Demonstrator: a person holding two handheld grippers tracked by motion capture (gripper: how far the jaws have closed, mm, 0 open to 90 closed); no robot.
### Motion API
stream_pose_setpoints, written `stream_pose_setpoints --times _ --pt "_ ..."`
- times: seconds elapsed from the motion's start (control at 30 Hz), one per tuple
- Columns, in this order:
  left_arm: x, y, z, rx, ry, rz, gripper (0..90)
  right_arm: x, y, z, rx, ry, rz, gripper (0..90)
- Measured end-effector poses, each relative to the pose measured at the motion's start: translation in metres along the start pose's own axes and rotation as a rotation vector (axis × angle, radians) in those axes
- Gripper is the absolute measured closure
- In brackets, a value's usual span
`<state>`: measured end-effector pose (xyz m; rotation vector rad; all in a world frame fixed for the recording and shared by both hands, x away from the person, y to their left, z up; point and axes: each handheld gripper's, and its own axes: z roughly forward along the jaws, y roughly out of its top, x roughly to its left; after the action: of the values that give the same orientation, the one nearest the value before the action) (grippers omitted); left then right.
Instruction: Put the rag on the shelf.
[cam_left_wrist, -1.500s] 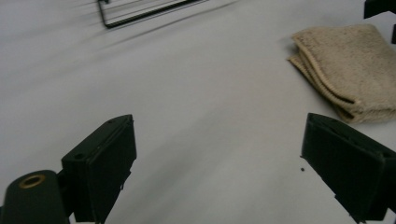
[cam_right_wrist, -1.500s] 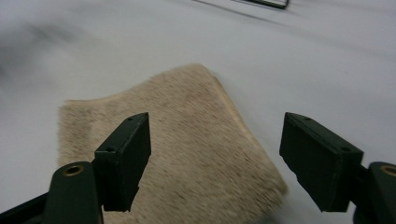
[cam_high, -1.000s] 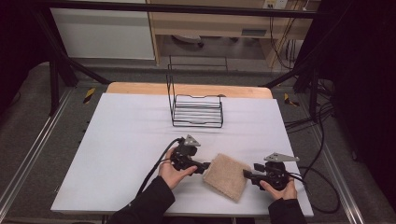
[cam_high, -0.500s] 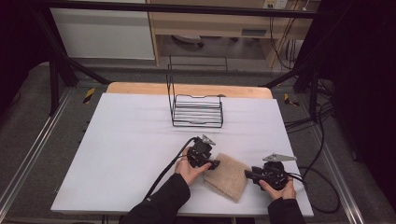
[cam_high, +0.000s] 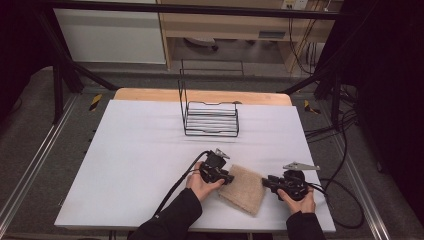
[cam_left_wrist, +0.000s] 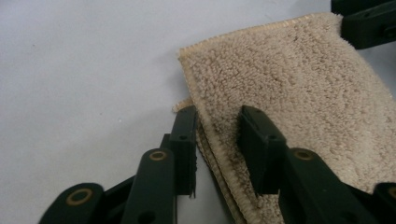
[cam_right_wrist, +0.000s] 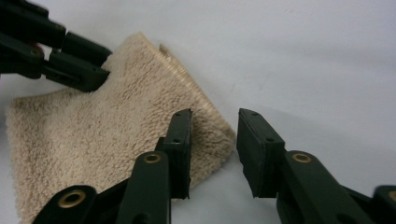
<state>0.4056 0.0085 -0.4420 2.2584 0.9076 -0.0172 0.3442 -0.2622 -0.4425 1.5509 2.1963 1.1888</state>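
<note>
A folded beige towel (cam_high: 243, 187) lies flat near the front edge of the white table (cam_high: 140, 150). My left gripper (cam_high: 229, 178) is at the towel's left edge. In the left gripper view the towel (cam_left_wrist: 294, 88) has its layered edge between the open jaws of this gripper (cam_left_wrist: 215, 122). My right gripper (cam_high: 267, 182) sits at the towel's right corner. In the right gripper view it (cam_right_wrist: 212, 122) stands open, and the towel (cam_right_wrist: 107, 121) has its corner just behind the left jaw. The left gripper (cam_right_wrist: 95, 70) also shows on the towel's far edge.
A black wire rack (cam_high: 210, 117) stands at the back centre of the table, before a wooden strip (cam_high: 200, 95). Cables trail from both grippers, one off the right side (cam_high: 345, 200). Open white surface stretches to the left and in the middle.
My left gripper has moved right and slightly toward the person, onto the towel's left edge. The right gripper has barely shifted. The towel lies where it was.
</note>
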Motion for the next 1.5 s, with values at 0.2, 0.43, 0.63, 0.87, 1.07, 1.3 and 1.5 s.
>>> stream_pose_setpoints --times 0.2,0.43,0.63,0.87,1.07,1.3,1.5 --pt "0.003 -0.001 0.0 0.01 -0.026 -0.031 79.7 -0.003 -0.003 0.008 0.049 0.0 0.025 63.3" --pt "0.001 -0.003 -0.002 -0.003 -0.024 -0.02 84.6 -0.001 -0.002 0.014 0.051 0.043 0.045 71.8" --pt "0.004 -0.01 -0.008 -0.035 -0.045 -0.022 85.6 -0.001 -0.001 0.015 0.04 0.082 0.048 86.6" --pt "0.001 -0.017 -0.017 -0.072 -0.027 0.001 85.6 0.007 0.005 0.005 -0.028 0.096 -0.016 87.5" --pt "-0.006 -0.022 -0.031 -0.113 -0.01 0.025 85.4 0.02 0.013 -0.003 -0.082 0.088 -0.122 87.9" --pt "0.01 -0.004 -0.021 -0.116 0.022 -0.014 56.7 0.021 0.012 0.001 -0.032 0.052 -0.158 87.9" --pt "0.016 0.01 -0.007 -0.079 0.028 -0.027 48.7 0.019 0.01 0.005 -0.008 0.033 -0.166 87.9"
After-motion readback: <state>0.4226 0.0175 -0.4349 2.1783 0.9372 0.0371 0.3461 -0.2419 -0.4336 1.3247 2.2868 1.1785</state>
